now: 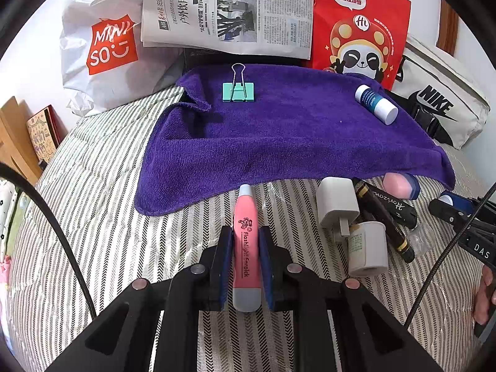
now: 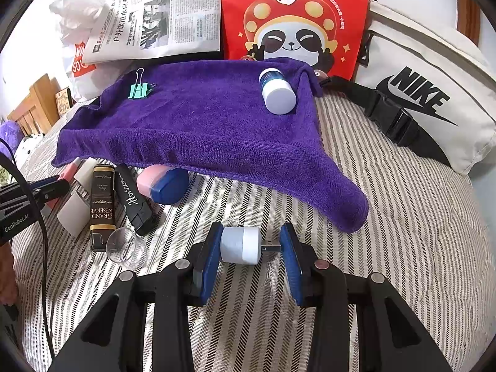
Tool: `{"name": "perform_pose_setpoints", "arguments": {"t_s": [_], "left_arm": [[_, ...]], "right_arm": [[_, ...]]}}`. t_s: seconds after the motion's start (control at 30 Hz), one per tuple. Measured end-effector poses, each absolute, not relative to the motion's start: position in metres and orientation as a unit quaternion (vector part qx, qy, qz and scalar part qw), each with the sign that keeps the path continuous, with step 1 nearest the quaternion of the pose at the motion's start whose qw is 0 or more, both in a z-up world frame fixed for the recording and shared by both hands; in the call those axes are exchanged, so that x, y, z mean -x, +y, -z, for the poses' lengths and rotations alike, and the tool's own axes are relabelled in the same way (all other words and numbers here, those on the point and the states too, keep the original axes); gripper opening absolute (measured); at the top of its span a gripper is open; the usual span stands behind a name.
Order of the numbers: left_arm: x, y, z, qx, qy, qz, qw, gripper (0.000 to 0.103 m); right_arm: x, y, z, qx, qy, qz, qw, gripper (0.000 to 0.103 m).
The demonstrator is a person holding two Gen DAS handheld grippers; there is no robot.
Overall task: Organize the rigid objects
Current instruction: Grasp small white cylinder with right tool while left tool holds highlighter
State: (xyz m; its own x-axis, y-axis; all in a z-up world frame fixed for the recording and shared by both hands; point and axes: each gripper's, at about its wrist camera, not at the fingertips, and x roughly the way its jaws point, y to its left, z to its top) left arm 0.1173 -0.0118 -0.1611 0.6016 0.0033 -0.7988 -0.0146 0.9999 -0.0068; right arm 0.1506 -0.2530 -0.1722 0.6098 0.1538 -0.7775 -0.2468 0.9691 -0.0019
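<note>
My left gripper is shut on a pink flashlight earpick, held lengthwise just in front of the purple towel. My right gripper is shut on a small white USB light, its plug against the right pad. A teal binder clip and a blue-and-white tube lie on the towel; both also show in the right wrist view, the clip and the tube.
On the striped bed lie a white charger, a white cap bottle, dark pens, a pink-blue case and a clear cup. Bags, a newspaper and a Nike pouch line the back.
</note>
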Motion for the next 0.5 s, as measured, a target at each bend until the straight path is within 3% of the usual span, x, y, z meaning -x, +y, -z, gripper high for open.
{"name": "perform_pose_setpoints", "arguments": {"t_s": [0.5], "left_arm": [[-0.1252, -0.0058, 0.1575, 0.026, 0.474, 0.005, 0.880, 0.017]], "right_arm": [[-0.1501, -0.2513, 0.1736, 0.062, 0.425, -0.109, 0.897, 0.036]]}}
